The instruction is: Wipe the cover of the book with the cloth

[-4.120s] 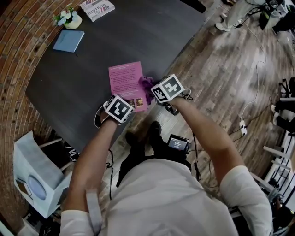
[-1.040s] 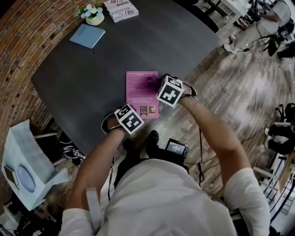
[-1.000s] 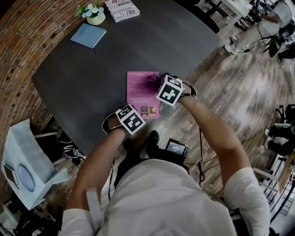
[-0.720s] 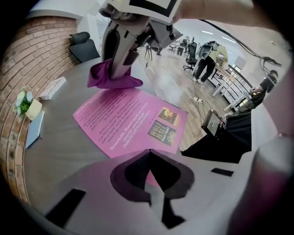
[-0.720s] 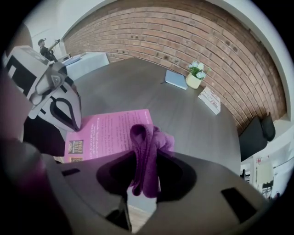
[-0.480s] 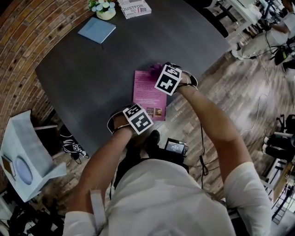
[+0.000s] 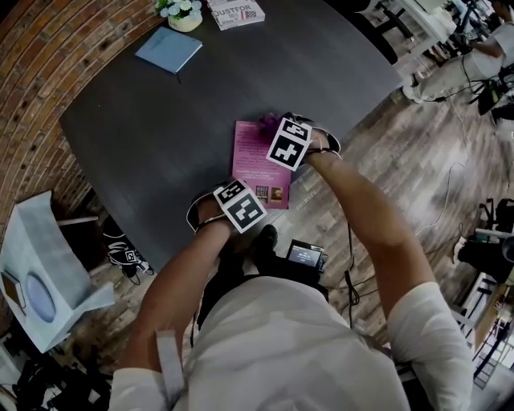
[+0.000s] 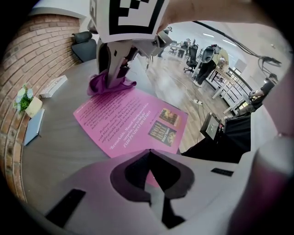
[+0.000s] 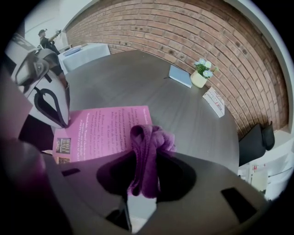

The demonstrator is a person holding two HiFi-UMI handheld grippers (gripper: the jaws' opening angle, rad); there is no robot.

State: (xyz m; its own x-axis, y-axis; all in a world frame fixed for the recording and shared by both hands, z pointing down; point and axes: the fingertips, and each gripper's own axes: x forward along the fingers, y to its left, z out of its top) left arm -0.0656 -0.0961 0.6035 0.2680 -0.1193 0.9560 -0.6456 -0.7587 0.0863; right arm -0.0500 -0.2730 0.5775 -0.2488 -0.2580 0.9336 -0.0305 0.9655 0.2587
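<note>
Two grippers work over one pink book on a dark table, seen from above. The right gripper has its jaws clamped on one bunched purple cloth, which hangs down onto the book's far right corner. The left gripper has its jaws fully together with nothing between them. Its tips are set at the book's near edge, seemingly pinning it, though contact is hard to confirm.

The book lies flat, its long axis running away from the person, with printed text and two small pictures at the person's end. From the cloth, nearly all the cover lies toward the person and a little to the left. A wipe would therefore likely be a pull along the long axis toward the left gripper. The right hand is nearer the far end, the left hand nearer the near end.

Elsewhere on the table, well apart at its far edge, are one blue notebook, one flowerpot and one booklet
</note>
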